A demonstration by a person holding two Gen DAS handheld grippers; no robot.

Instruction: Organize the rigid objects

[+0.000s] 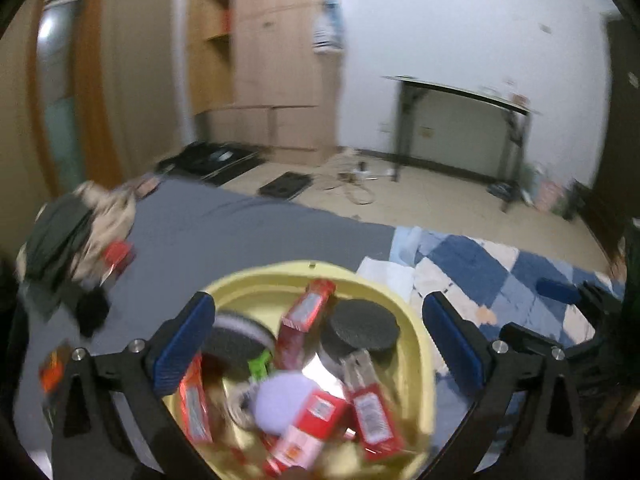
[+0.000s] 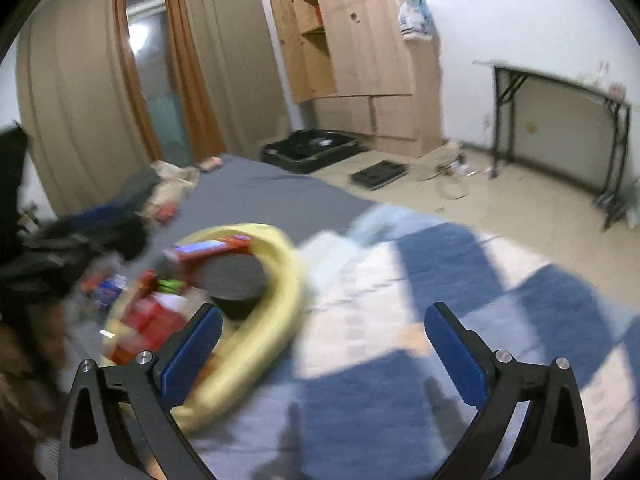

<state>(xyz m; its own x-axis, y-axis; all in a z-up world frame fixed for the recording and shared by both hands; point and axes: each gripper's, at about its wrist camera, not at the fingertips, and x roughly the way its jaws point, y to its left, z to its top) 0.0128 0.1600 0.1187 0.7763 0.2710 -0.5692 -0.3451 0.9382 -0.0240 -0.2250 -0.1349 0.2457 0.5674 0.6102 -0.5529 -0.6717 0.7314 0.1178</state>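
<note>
A yellow basin [image 1: 416,320] sits on the bed and holds several red boxes [image 1: 306,312], a jar with a black lid [image 1: 362,326], a second black-lidded jar [image 1: 236,340] and a pale purple round thing [image 1: 282,402]. My left gripper [image 1: 320,320] hangs above the basin, open, with nothing between its blue pads [image 1: 182,346]. In the right wrist view the same basin [image 2: 280,288] lies left of centre, blurred. My right gripper [image 2: 324,332] is open over the blue-and-white checked blanket [image 2: 440,280], its left pad [image 2: 192,354] close over the basin's rim.
A pile of dark clothes [image 1: 68,240] and a loose red box [image 1: 116,254] lie on the grey sheet [image 1: 240,232] at the left. Beyond the bed are a wooden wardrobe [image 1: 276,68], a black folding table [image 1: 464,120], cables and a black case on the floor.
</note>
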